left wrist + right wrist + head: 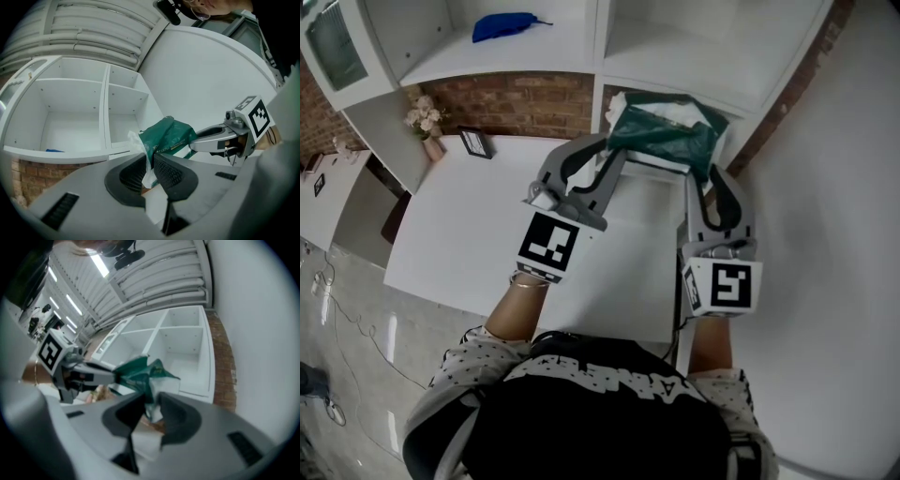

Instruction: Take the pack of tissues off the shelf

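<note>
While both grippers share one load, layout is logged by size. White shelf [598,37]: flat matte boards and square-edged compartments, with a red-brown brick wall [516,103] showing under its left half. Smooth white rectangular surface [469,244]: it spreads from below the shelf toward the person, and its front and left edges are open to the floor. A plain white wall closes the side right of the shelf. Green pack of tissues [666,136]: soft, crinkled film with white tissue showing at the top, held in the air just in front of the shelf's lower right compartment. Grey left gripper [614,155]: jaws clamped on the pack's left end, ribbed pads pinching the film. The right gripper [705,173] has its jaws clamped on the pack's right end. A floppy blue item [504,24] lies in the shelf compartment above the brick. Below the shelf's left end stand a small vase of pale flowers [427,127] and a dark frame [475,142].
</note>
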A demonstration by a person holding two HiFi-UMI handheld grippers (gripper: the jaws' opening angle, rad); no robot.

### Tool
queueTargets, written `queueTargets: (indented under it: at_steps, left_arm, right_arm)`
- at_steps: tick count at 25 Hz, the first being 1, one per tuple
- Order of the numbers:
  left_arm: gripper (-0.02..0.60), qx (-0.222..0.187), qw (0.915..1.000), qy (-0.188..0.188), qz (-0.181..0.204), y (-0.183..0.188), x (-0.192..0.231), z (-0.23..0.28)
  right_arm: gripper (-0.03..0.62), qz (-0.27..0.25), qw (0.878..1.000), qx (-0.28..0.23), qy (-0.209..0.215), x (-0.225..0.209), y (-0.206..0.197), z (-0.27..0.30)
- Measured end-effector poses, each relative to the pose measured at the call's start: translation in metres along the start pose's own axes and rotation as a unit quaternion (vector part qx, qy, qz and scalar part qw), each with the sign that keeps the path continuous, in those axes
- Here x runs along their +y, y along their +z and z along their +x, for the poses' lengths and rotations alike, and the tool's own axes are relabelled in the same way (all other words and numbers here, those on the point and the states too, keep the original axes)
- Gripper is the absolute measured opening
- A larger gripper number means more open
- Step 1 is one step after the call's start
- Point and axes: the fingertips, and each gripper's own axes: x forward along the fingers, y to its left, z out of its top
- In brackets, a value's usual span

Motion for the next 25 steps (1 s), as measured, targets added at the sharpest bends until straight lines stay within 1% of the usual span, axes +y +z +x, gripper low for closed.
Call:
queueTargets:
  at_steps: [5, 8, 14, 18, 22, 25]
  left_arm:
    - [0.077, 0.015, 0.9994, -0.001, -0.03, -0.02, -0.003, -0.008]
    - [0.08, 0.02, 0.9992, -0.006, -0.035, -0.028, -0.006, -0.011]
    - [0.08, 0.031, 0.9988, -0.016, -0.034, -0.046, -0.016, -0.014]
    - [0.08, 0.039, 0.9982, -0.017, -0.042, -0.059, -0.021, -0.019]
    - [0.08, 0.047, 0.9983, -0.019, -0.03, -0.069, -0.024, -0.023]
    - [0.08, 0.054, 0.9976, -0.019, -0.039, -0.075, -0.026, -0.024]
  right_arm:
    - [0.123, 0.011, 1.0, 0.013, 0.008, 0.012, -0.017, -0.003]
    - [0.123, 0.03, 0.999, 0.017, 0.009, 0.017, -0.026, -0.005]
    - [0.123, 0.045, 0.998, 0.043, 0.006, 0.022, -0.051, -0.013]
    - [0.123, 0.051, 0.997, 0.053, 0.008, 0.028, -0.062, -0.016]
    - [0.123, 0.056, 0.996, 0.063, 0.015, 0.034, -0.073, -0.019]
    - [0.123, 0.062, 0.996, 0.069, 0.015, 0.036, -0.08, -0.02]
